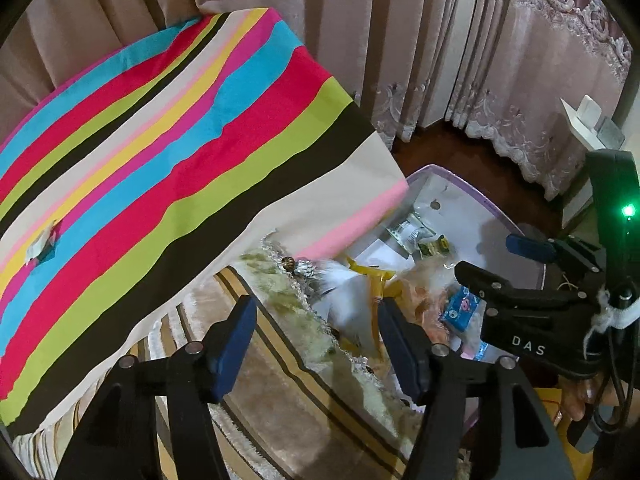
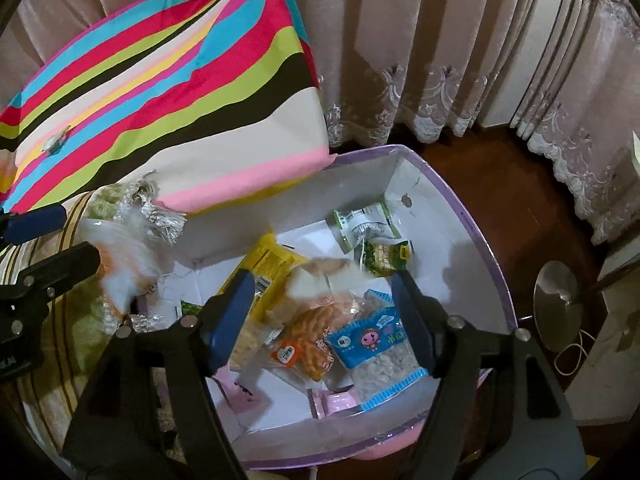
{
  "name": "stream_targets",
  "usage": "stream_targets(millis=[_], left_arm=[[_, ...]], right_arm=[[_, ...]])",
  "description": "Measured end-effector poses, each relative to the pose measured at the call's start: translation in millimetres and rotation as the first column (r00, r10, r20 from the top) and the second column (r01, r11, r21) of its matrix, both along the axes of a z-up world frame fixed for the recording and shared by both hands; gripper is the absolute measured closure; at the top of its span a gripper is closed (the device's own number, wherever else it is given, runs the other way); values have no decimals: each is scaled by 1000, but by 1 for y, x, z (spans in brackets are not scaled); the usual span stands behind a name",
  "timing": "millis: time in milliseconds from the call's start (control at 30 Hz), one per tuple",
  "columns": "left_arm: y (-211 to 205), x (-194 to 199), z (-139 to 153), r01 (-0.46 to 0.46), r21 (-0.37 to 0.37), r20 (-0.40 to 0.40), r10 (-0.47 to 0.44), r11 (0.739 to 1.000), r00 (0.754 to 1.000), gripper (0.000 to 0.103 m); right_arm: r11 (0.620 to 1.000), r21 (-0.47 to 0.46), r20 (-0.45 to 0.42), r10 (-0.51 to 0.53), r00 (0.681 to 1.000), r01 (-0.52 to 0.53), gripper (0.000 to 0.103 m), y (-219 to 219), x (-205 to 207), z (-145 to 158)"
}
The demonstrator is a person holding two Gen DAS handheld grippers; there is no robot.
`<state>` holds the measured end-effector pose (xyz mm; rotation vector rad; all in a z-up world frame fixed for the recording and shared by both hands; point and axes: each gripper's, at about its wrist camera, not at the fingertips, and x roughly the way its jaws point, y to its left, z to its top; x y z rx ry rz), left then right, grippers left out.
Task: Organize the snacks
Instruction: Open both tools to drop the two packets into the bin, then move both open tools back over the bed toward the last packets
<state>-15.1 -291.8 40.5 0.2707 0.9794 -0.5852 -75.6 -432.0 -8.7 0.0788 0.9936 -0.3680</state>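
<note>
pleated curtains (image 2: 400,40) back a striped cloth (image 1: 160,140) beside the white, lilac-rimmed box (image 2: 452,216) where crinkly snack packets (image 2: 376,332) lie heaped. left gripper (image 1: 316,344) and right gripper (image 2: 324,320) both gape wide, holding nothing. risk: slick film may slip from the pads, or a blurred packet (image 2: 124,256) near the rim may fall outside.

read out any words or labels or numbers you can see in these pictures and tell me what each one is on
"DAS": white letters on the black body of the right tool, seen from the left wrist.
Blue snack packet: cartoon face and print, too blurred to read.
Orange snack packet: large characters and a small label, not readable.
Yellow packet: barcode and print, too small.
Green-and-white packets: print blurred.
Left tool: partial white letters at the frame edge, cut off.
</note>
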Motion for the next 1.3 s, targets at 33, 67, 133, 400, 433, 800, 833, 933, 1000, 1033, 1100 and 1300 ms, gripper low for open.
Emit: stream_targets(millis=[33, 67, 133, 400, 433, 800, 833, 933, 1000, 1033, 1100, 1300], left_arm=[[2, 1, 0, -8, -2, -3, 8, 1000, 1000, 40], [4, 3, 0, -16, -1, -4, 16, 1000, 1000, 39], [6, 5, 0, -29, -2, -2, 29, 1000, 1000, 39], [24, 14, 3, -76, -15, 0, 76, 997, 997, 39], [28, 15, 4, -84, -17, 5, 84, 996, 996, 39], [120, 15, 16, -322, -7, 37, 322, 947, 946, 39], [127, 13, 18, -337, -6, 42, 337, 942, 941, 39], [154, 4, 24, -395, 7, 58, 394, 919, 917, 39], [167, -2, 30, -421, 0, 66, 420, 907, 905, 39], [170, -4, 32, -427, -3, 71, 426, 904, 902, 39], [177, -6, 36, -445, -9, 81, 444, 895, 892, 39], [184, -11, 40, -444, -23, 93, 444, 896, 891, 39]], right_arm=[[1000, 4, 0, 0, 1000, 0, 29, -1, 1, 0], [1000, 6, -2, 1, 1000, -1, 29, 0, 2, 0], [1000, 6, -6, 8, 1000, -8, 29, 2, 5, -1], [999, 3, -10, 53, 999, -53, 29, 21, 17, 1], [998, 2, -10, 57, 998, -57, 29, 23, 18, 2], [991, 36, 16, 125, 992, -125, 28, 75, 58, 17], [990, 37, 24, 138, 990, -139, 28, 83, 62, 20], [980, 30, 50, 195, 980, -197, 25, 109, 76, 30], [972, 28, 61, 231, 971, -233, 24, 126, 81, 33], [969, 30, 63, 244, 968, -246, 23, 132, 83, 34], [962, 34, 67, 269, 961, -271, 23, 144, 84, 35], [955, 22, 78, 294, 953, -296, 21, 158, 80, 42]])
